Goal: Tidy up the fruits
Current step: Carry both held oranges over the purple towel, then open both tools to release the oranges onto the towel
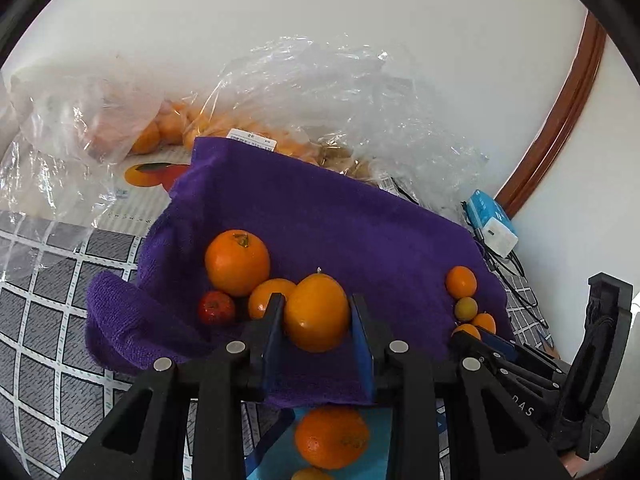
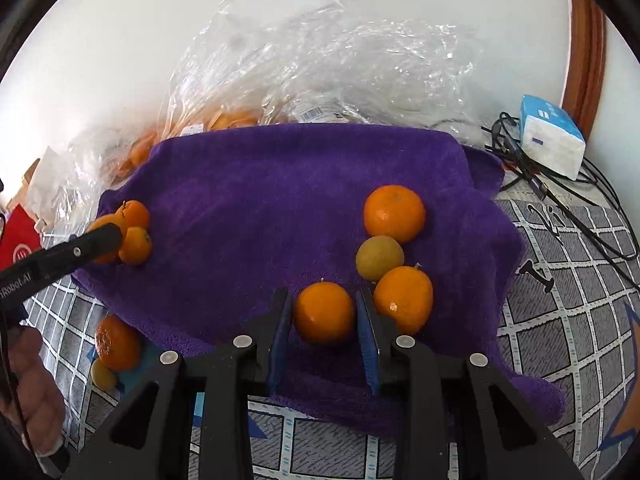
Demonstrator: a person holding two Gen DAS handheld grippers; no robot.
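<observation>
A plain white wall (image 2: 120,40) is filling the upper frame; a brown wooden trim (image 1: 560,120) is curving down the right; a grey checked mat (image 2: 580,320) is lying below.

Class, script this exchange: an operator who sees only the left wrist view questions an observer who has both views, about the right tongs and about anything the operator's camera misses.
Operator: My left tongs grip the held orange. What is at the right tongs?
Observer: A second orange sits between the right tongs on the purple towel. I can't tell whether they pinch it.
Operator: Is there anything outside my frame?
Observer: A red packet with a white logo lies at the far left, beside the plastic bags.
</observation>
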